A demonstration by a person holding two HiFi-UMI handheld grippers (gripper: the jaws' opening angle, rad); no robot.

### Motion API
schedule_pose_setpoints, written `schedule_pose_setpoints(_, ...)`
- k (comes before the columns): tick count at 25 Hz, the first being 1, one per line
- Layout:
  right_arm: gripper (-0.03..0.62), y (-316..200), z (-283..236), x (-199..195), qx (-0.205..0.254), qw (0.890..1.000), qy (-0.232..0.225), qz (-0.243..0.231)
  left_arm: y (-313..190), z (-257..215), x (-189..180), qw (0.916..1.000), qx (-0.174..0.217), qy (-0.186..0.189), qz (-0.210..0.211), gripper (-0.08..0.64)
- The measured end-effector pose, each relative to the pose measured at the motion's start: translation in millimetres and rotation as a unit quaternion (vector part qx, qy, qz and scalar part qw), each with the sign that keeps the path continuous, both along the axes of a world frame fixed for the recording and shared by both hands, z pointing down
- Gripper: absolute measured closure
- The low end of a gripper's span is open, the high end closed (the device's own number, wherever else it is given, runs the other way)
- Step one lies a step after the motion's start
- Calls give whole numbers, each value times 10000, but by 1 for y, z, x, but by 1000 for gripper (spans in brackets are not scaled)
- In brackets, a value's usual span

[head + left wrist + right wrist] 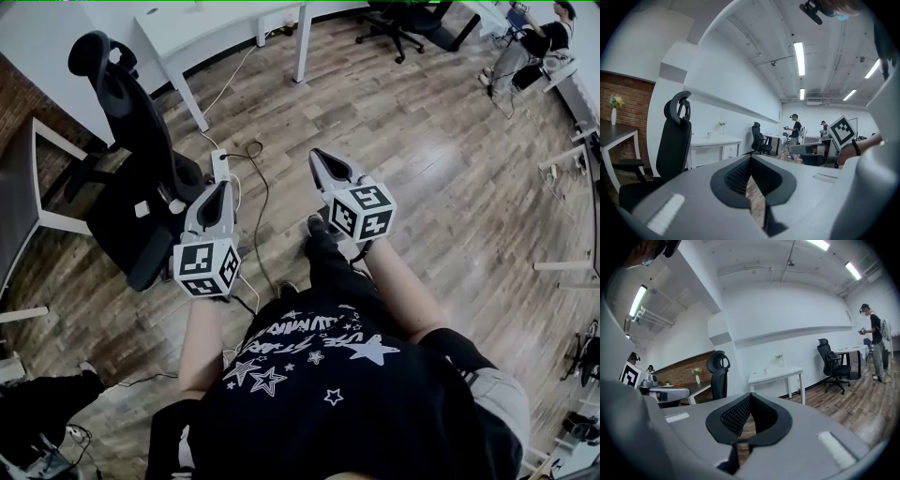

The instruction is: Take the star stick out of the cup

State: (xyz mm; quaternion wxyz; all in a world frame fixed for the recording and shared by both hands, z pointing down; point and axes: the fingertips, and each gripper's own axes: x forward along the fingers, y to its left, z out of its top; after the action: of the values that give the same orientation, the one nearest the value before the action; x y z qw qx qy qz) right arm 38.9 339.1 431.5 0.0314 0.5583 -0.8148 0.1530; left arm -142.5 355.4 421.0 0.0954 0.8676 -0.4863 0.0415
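No cup or star stick shows in any view. In the head view I hold both grippers out over the wooden floor at waist height. The left gripper [223, 186] points at a black office chair, its jaws closed tip to tip with nothing between them. The right gripper [317, 156] is likewise shut and empty. In the left gripper view the jaws [751, 160] meet at the tips, and the right gripper's marker cube [843, 131] shows at the right. In the right gripper view the jaws [750, 396] also meet, with the left gripper [663, 393] at the left.
A black office chair [131, 159] stands just left of the left gripper. A power strip with cables [221, 165] lies on the floor ahead. A white desk [216, 28] is at the back, a dark table [19, 202] at the left, and a person [539, 42] sits far right.
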Motion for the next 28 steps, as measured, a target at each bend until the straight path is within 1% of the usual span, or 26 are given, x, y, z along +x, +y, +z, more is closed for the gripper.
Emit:
schedule_pose_setpoints(4, 577, -22, 2, 5, 41, 10000, -43, -33, -17, 3, 4, 9999, 9, -155, -33, 557)
schedule_pose_setpoints(8, 577, -55, 11, 10, 9, 9999, -59, -89, -40, 17, 9, 9983, -2, -575, -115, 557)
schedule_pose_setpoints(10, 577, -80, 16, 14, -25, 9999, -106, -120, -60, 22, 15, 9977, -16, -664, -115, 557)
schedule_pose_setpoints(14, 577, -139, 17, 31, -19, 9998, -110, -183, -115, 23, 33, 9980, -71, -610, -124, 557)
schedule_pose_setpoints(22, 577, -264, 18, 78, -175, 9985, -264, -447, -226, 22, 69, 9967, -287, -573, -497, 557)
schedule_pose_setpoints(28, 577, -344, 12, 113, -120, 9973, -311, -659, -302, 14, 102, 9963, -329, -312, -729, 557)
